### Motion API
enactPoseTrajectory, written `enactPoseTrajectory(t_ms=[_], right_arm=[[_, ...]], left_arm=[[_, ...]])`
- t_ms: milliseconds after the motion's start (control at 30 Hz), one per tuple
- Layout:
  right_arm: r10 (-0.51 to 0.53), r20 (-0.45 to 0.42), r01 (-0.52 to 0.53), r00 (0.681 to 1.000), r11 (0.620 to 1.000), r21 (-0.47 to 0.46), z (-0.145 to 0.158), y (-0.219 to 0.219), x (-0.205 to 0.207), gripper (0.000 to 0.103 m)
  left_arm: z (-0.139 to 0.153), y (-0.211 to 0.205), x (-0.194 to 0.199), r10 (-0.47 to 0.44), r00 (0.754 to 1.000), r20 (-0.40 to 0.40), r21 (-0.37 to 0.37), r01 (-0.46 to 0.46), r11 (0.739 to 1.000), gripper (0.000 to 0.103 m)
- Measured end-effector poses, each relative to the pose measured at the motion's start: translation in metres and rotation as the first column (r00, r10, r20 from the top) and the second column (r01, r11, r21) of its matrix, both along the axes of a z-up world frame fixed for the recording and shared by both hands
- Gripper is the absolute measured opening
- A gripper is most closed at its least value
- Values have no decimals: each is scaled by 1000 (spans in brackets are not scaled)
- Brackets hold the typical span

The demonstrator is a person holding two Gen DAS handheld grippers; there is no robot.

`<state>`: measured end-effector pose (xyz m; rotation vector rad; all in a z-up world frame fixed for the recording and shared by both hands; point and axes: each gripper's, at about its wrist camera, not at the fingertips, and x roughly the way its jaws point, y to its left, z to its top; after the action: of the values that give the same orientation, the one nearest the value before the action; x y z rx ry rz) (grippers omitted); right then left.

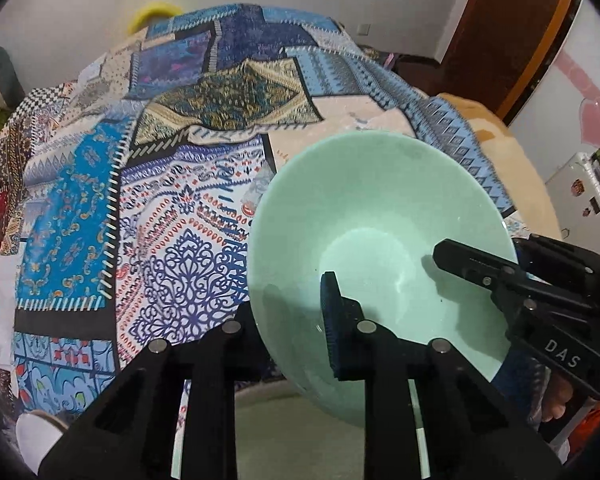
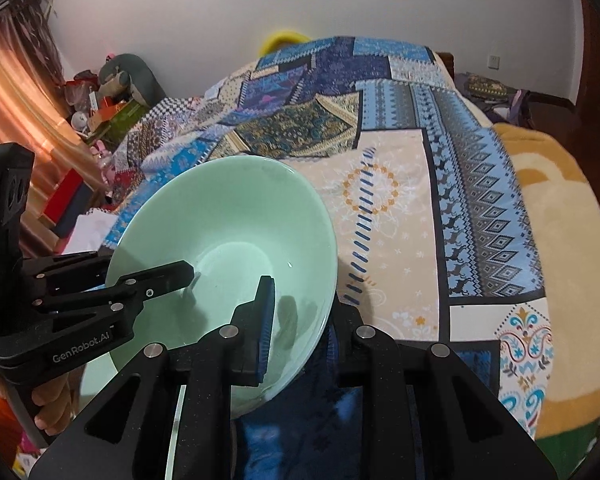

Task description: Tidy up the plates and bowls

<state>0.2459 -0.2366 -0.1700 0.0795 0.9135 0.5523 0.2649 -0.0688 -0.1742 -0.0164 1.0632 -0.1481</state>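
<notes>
A mint-green bowl [image 1: 372, 200] [image 2: 228, 216] hangs tilted above the patterned bed cover, gripped from two sides. My left gripper [image 1: 288, 312] is shut on its near rim, one pad [image 1: 332, 320] inside the bowl and the other finger outside. In the right wrist view the left gripper [image 2: 120, 268] comes in from the left. My right gripper [image 2: 306, 308] is shut on the opposite rim, its pad [image 2: 266, 320] inside the bowl. In the left wrist view the right gripper [image 1: 496, 252] reaches in from the right. A second pale green dish [image 1: 300, 440] [image 2: 96, 368] lies below, mostly hidden.
A patchwork bed cover [image 1: 160, 200] [image 2: 420, 200] fills the ground beneath. A beige fleece blanket [image 2: 560, 240] lies on the right. Boxes and toys [image 2: 100, 112] crowd the far left by a curtain. A white cup-like thing [image 1: 36, 432] sits at the lower left.
</notes>
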Motion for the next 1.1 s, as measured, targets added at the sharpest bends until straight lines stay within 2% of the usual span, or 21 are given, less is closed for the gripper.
enactPoseTrajectory(t_ms=[300,567,833,1100], right_arm=[[16,50,-17,999,1000,25,26,12,-31,20],[40,92,-43,995,999,29,36,33,-59,20],[78,97,-83,992,995,51,36,58,-81,20],[131,101,-138,986,989,61,33,97,-97,20]], left_arm=[[33,11,-37,12,998,54,-38,-10,999,21],[54,27,-78,33,994,106,-43,-29,999,21],[61,54,-120,76,986,150,-45,-70,997,22],[55,91,-155,134,979,155,-67,-125,990,21]])
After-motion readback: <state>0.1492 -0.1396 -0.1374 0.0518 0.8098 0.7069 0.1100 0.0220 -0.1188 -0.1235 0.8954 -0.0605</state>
